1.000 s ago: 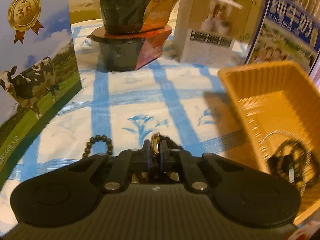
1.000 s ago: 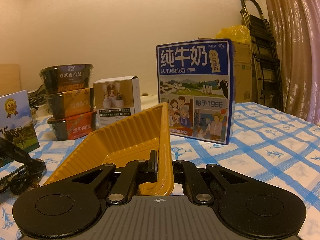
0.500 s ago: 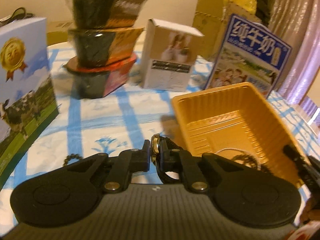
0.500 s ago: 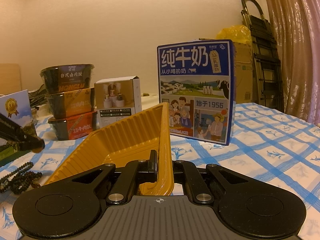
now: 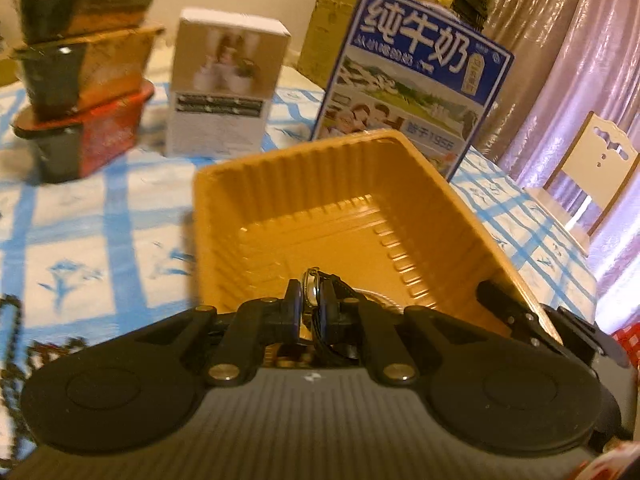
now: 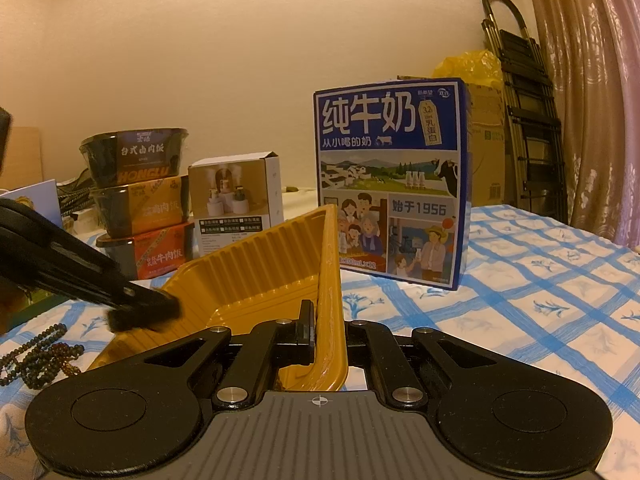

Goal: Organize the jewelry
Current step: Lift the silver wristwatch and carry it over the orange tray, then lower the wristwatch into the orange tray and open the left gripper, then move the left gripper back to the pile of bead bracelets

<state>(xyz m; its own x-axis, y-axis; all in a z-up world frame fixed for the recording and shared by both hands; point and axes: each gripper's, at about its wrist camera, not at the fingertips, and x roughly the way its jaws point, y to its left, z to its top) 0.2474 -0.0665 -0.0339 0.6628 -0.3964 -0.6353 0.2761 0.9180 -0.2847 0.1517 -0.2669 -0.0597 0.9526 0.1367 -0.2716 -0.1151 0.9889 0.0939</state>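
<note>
Left tool (image 5: 310, 294) pinched nearly closed on a wristwatch (image 5: 311, 286), metal case edge-on between the pads, dark strap (image 5: 340, 284) looping off to one side; the tool was above the near end of the orange tray (image 5: 224, 208), pointing down into it. Right tool (image 6: 326, 330) closed tight on the tray's near wall (image 6: 330, 280), gripping the thin plastic rim between its pads, and the tray sat tilted up on that side. In the right wrist view the left tool showed as a dark, blurred arm (image 6: 132, 300) reaching over the tray's far rim. Inside the tray, behind the left tool, a bit of pale chain or wire (image 5: 380, 300) was visible, too hidden to identify. A string of dark beads (image 6: 36, 352) lay on the blue-checked tablecloth (image 6: 520, 300) just beside the tray, on the side away from the right tool. Toward the table's far edge stood a blue milk carton box (image 6: 390, 180), a small white box (image 6: 236, 196) and a stack of three instant-meal bowls (image 6: 140, 200), all well apart from the beads. A cardboard box (image 6: 486, 152) with a yellow bag (image 6: 468, 64) on it stood behind the milk box, near a folded step ladder (image 6: 528, 120) and pink curtain (image 6: 592, 80).
</note>
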